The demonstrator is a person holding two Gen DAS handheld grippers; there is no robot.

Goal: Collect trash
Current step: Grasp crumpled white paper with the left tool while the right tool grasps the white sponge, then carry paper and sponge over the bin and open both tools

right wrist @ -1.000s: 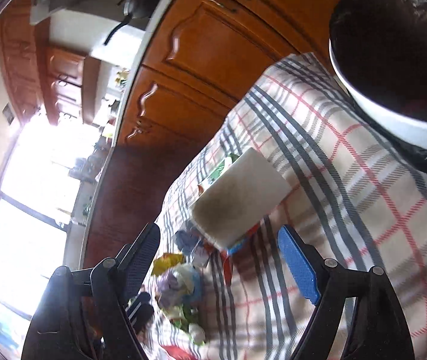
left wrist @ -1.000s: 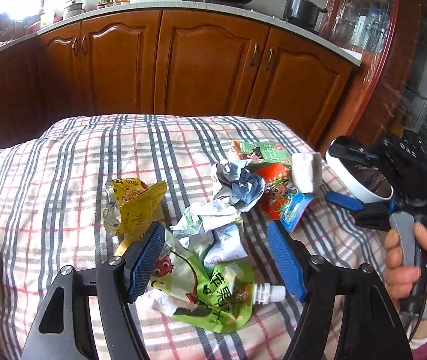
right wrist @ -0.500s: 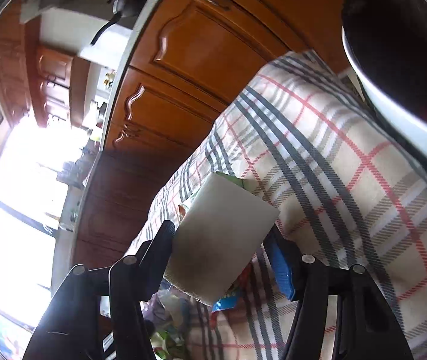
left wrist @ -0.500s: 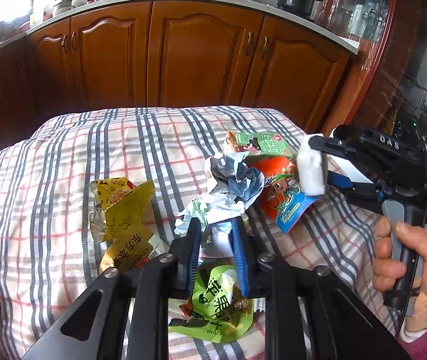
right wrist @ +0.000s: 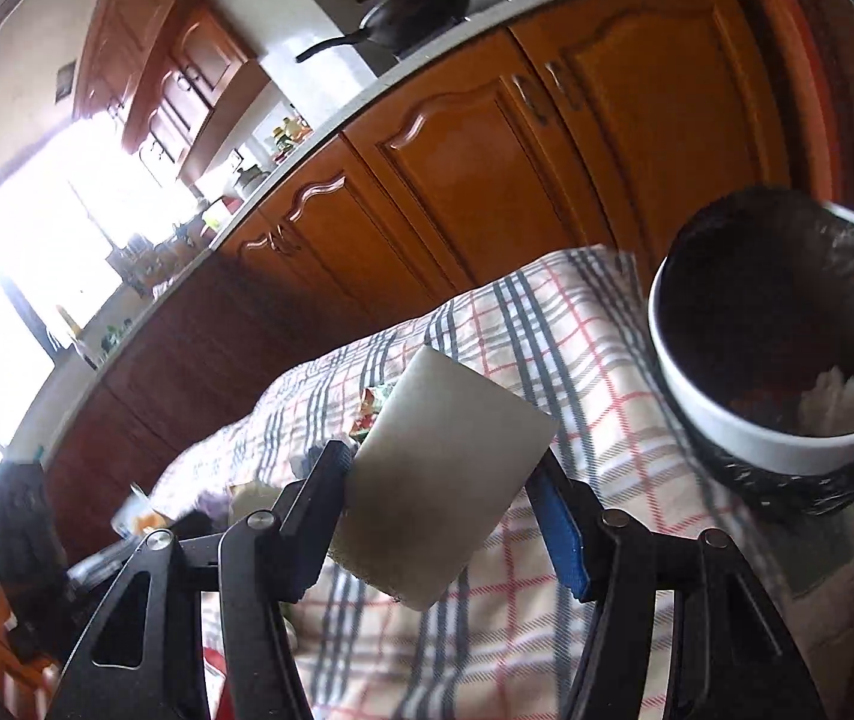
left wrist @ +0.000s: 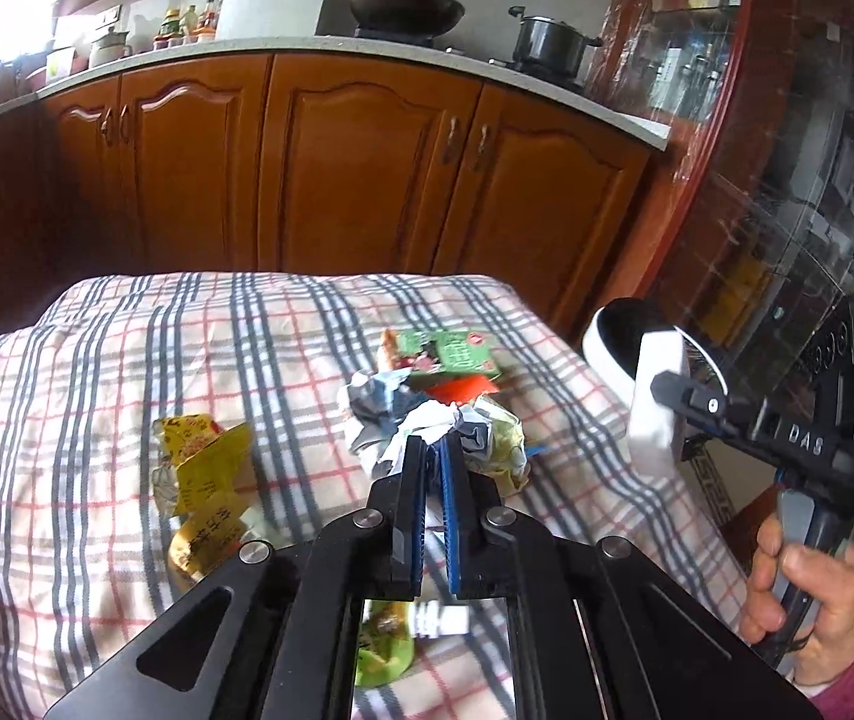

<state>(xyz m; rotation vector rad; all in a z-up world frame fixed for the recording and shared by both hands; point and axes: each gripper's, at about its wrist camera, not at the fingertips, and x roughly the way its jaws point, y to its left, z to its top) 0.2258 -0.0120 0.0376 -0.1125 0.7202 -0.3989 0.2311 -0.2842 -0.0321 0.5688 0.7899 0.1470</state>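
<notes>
Plaid-covered desk (left wrist: 126,360): left tool (left wrist: 434,450) pinches crumpled paper (left wrist: 427,427); right tool (right wrist: 439,480) clamps a white block (right wrist: 445,468) beside the bin (right wrist: 781,438).

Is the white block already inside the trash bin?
No, the white block is gripped between the right gripper fingers, beside the bin.

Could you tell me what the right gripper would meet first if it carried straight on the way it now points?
Probably the plaid tablecloth. The right gripper, jaws clamped on a white block, points over the table's far end, with the white trash bin off to the right of that line. Depth is unclear.
</notes>
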